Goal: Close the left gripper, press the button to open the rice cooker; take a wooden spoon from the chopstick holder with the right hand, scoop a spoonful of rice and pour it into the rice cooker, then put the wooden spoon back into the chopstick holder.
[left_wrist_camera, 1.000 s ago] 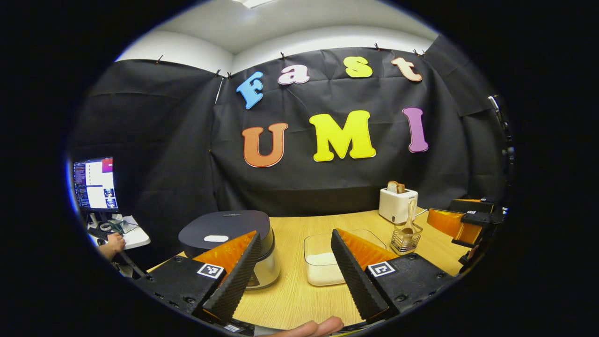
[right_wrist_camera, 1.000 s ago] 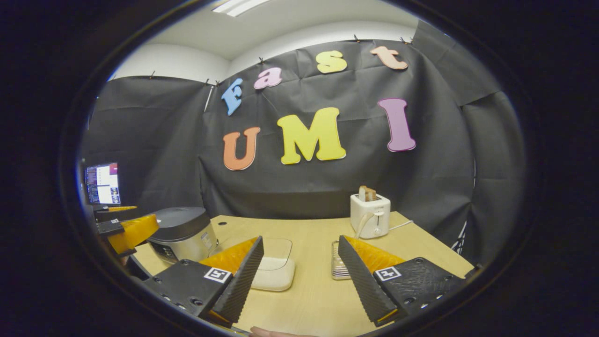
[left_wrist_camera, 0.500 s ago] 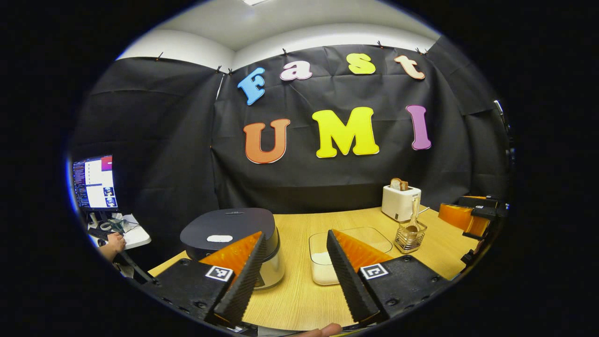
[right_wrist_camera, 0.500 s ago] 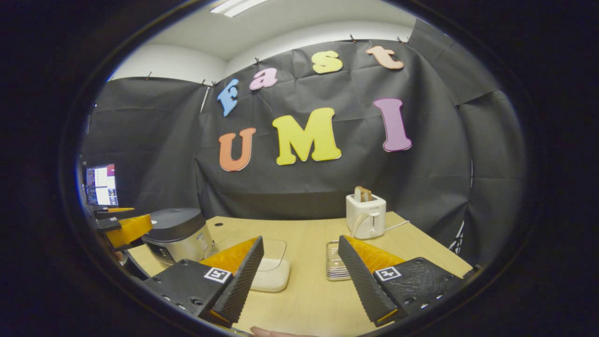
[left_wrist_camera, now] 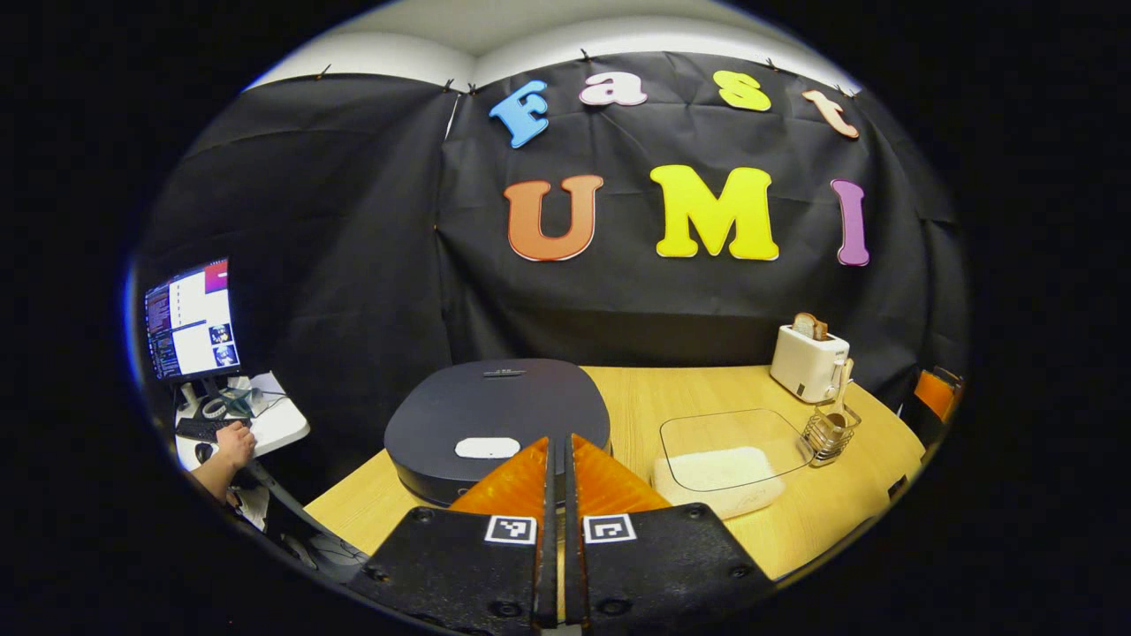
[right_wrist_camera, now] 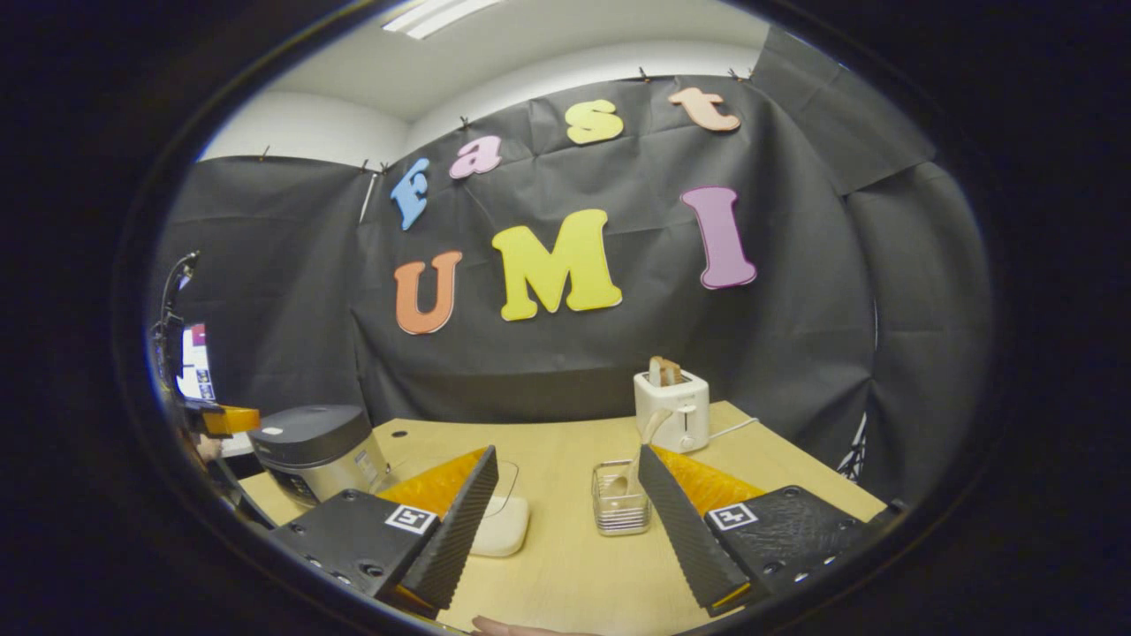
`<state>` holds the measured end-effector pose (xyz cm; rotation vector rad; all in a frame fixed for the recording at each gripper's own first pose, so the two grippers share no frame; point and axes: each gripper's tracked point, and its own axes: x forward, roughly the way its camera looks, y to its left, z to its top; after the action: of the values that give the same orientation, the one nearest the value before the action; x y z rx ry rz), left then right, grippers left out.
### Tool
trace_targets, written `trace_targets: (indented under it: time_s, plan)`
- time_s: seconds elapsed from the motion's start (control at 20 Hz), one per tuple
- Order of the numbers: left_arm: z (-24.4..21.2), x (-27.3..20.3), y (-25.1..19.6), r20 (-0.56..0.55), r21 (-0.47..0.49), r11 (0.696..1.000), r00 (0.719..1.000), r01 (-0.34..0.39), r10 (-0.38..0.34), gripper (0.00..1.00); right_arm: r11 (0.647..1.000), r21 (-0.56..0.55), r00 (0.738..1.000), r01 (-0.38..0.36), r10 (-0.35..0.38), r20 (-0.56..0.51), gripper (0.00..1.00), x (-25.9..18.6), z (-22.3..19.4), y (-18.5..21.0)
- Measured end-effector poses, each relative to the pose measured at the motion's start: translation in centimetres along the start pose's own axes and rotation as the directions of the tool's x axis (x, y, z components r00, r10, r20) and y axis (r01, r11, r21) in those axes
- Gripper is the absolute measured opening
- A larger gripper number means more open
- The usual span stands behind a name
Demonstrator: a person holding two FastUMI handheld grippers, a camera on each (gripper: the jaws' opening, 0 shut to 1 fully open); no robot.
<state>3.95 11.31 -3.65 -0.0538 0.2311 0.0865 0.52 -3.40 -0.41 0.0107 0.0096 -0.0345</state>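
Note:
In the left gripper view my left gripper (left_wrist_camera: 557, 450) is shut with nothing between its fingers, just in front of and above the dark rice cooker (left_wrist_camera: 499, 415), whose lid is down and carries a white oval button (left_wrist_camera: 487, 448). The clear rice container (left_wrist_camera: 726, 459) lies to its right, then the wire chopstick holder (left_wrist_camera: 827, 431) with the wooden spoon (left_wrist_camera: 841, 389) standing in it. In the right gripper view my right gripper (right_wrist_camera: 565, 468) is open and holds nothing; the chopstick holder (right_wrist_camera: 620, 499) and spoon (right_wrist_camera: 638, 455) stand just beyond it, the rice container (right_wrist_camera: 499, 530) and rice cooker (right_wrist_camera: 318, 450) to the left.
A white toaster (left_wrist_camera: 808, 362) with bread stands at the back right of the wooden table (left_wrist_camera: 645, 397). Left of the table a hand (left_wrist_camera: 231, 446) rests at a side desk beneath a monitor (left_wrist_camera: 190, 318). Black cloth walls close the back.
My left gripper has shut and moved left and forward, over the rice cooker. My right gripper stays open and has turned slightly, so the chopstick holder now sits between its fingers' line of sight.

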Motion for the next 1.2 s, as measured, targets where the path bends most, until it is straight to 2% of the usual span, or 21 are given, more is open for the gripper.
trace_targets:
  time_s: [0.05,0.2,0.25,0.3,0.6,0.8,1.0,1.2]
  plan:
    - [-0.1,0.5,0.7,-0.03,-0.011,1.0,0.999,-0.016,0.016,0.03,1.0,0.008,1.0,0.001,-0.001,-0.001,0.95,0.0,-0.1,-0.1]
    - [-0.1,1.9,2.0,-0.083,0.003,0.999,0.995,-0.048,0.048,0.03,1.0,0.022,1.0,0.004,-0.004,-0.005,0.95,0.1,-0.1,-0.6]
    - [-0.4,2.5,2.5,-0.101,0.009,0.999,0.994,-0.051,0.052,0.03,1.0,0.024,1.0,0.005,-0.005,-0.008,1.0,0.2,-0.1,-0.7]
    - [-0.6,2.8,2.6,-0.116,0.01,0.999,0.992,-0.052,0.053,0.03,1.0,0.025,1.0,0.008,-0.007,-0.011,0.95,0.2,-0.1,-0.8]
    - [-2.1,4.6,3.5,-0.189,0.0,0.997,0.979,-0.074,0.073,0.03,0.999,0.031,1.0,0.008,-0.008,-0.013,0.95,0.3,-0.2,-1.1]
    - [-2.1,4.5,3.5,-0.184,-0.005,0.997,0.98,-0.074,0.071,0.03,0.999,0.038,1.0,0.008,-0.007,-0.016,0.95,0.4,-0.1,-1.3]
    - [-2.5,4.6,3.6,-0.213,0.062,0.996,0.974,-0.062,0.074,0.03,0.999,0.048,1.0,0.011,-0.011,-0.02,0.95,0.3,-0.1,-1.3]
    - [-2.6,4.5,3.8,-0.213,0.132,0.987,0.97,-0.091,0.118,0.03,0.999,0.052,1.0,-0.002,0.003,-0.019,0.95,0.1,-0.2,-0.9]
